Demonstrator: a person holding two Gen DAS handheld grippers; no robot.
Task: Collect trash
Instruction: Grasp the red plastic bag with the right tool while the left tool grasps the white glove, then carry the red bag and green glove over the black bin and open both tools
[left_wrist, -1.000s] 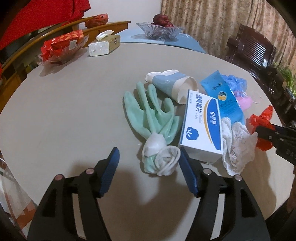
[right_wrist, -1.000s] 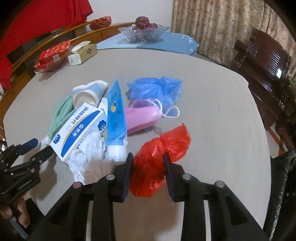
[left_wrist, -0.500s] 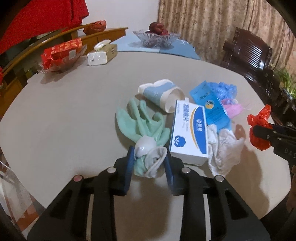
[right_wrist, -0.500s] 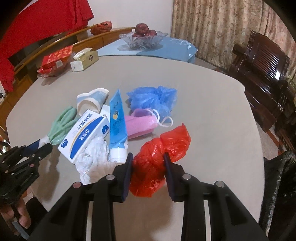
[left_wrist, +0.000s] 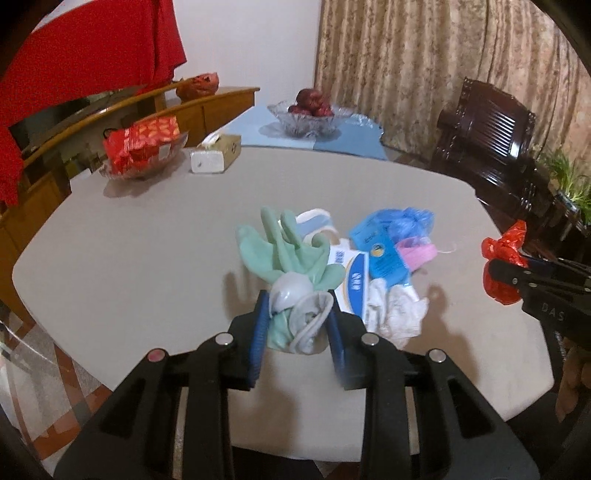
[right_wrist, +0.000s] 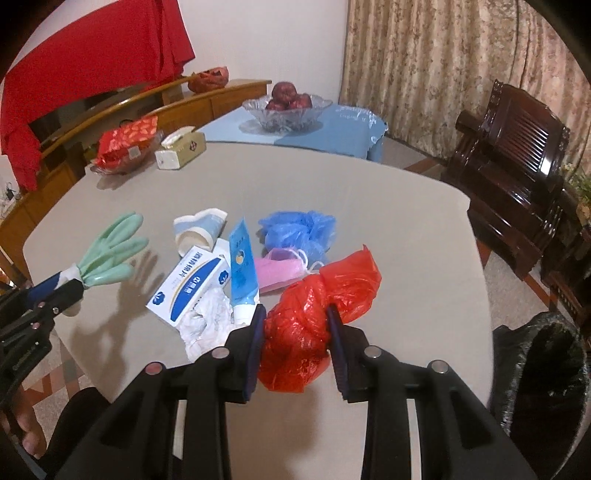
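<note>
Left gripper was clamped on the rolled cuff of the green gloves; pads pressed on both sides of the cuff, glove fingers pointing away from the gripper and lifted clear of the desk. In the right wrist view the gloves hung in the air left of the box, their shadow on the desk below.

Right gripper was closed on the red bag, a crumpled bundle squeezed between the pads, loose plastic spilling past the fingertips toward the box side. Bag raised off the desk.

Rest of the pile, placed against the white-and-blue box:
- paper cup on its side, just behind the box
- blue tube right of the box, touching it
- crumpled tissue in front of the box, partly under it
- pink mask right of the tube
- blue plastic wad behind the mask

A bin with a black liner stood well right of the box, off the desk's edge.
</note>
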